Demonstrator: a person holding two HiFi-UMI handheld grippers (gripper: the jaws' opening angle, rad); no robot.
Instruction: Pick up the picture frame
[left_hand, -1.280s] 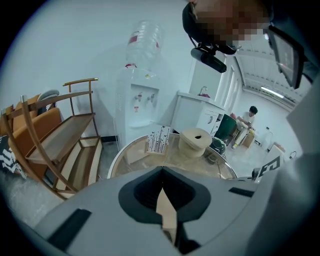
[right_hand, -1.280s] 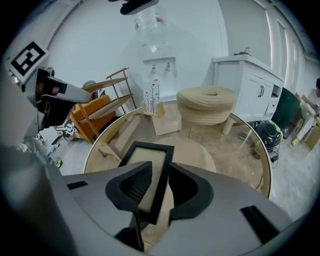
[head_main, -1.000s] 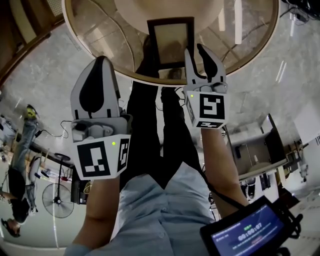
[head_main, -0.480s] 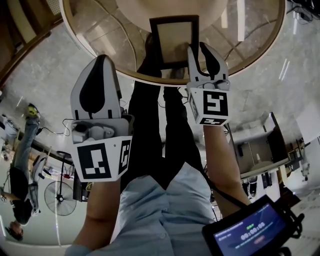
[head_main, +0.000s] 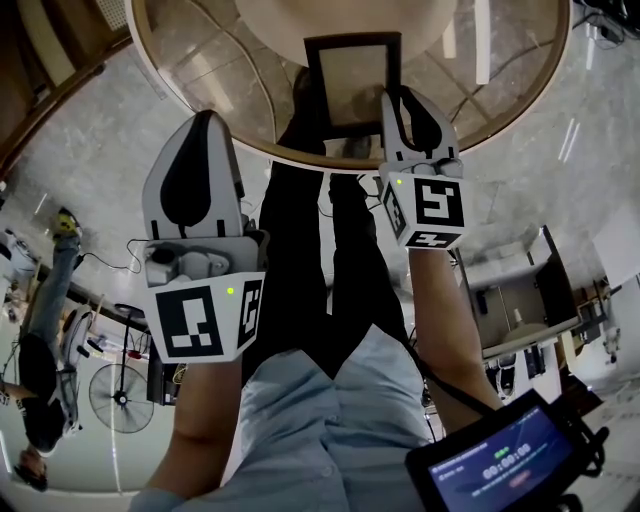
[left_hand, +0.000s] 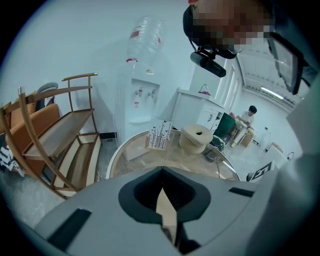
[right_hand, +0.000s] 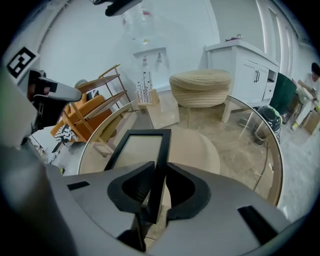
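Grip has just been closed by the right tool (head_main: 400, 100) on the right rail of the picture frame (head_main: 350, 72), upper centre. Lifting is judged ready; the left tool (head_main: 200, 125) is pressed together, empty.

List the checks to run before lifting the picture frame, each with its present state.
1. Right gripper on the picture frame: ok. Its jaws have just been closing, and the frame's right rail sits between them with the pads touching both sides.
2. Grip firm enough to lift: cannot tell.
3. Frame free of clutter on the glass table: ok. Nothing lies on it.
4. Left gripper out of the way: ok. Its jaws are together and empty, to the frame's left and apart from it.
5. Grip balanced: not ok. Only one side rail is held, so the frame may swing when raised.
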